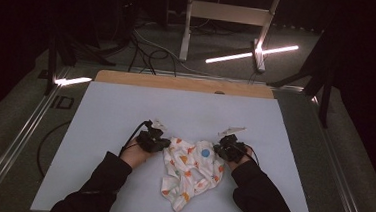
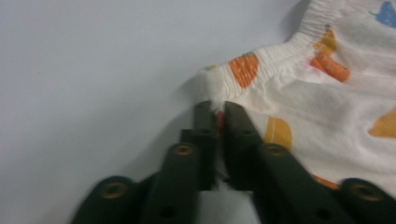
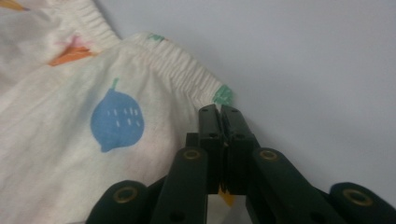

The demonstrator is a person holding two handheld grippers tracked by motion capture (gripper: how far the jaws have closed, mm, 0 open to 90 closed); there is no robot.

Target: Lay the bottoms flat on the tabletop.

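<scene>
A small white garment point(image 1: 191, 171) printed with orange shapes and a blue fruit lies crumpled on the pale table point(image 1: 115, 111), near its front edge. My left gripper point(image 1: 161, 143) is shut on the garment's left top corner; in the left gripper view its jaws pinch the cloth point(image 2: 299, 102) just below the gathered elastic band, at the gripper's tips point(image 2: 216, 109). My right gripper point(image 1: 221, 149) is shut on the right top corner; in the right gripper view its tips point(image 3: 219, 112) clamp the cloth point(image 3: 70, 140) next to a green mark on the elastic edge.
A wooden strip point(image 1: 182, 83) borders the table's far edge. Beyond it stand a metal frame point(image 1: 227, 18) and bright light bars point(image 1: 252, 53). Cables point(image 1: 145, 48) lie on the dark floor. A metal rail point(image 1: 13, 139) runs along the table's left side.
</scene>
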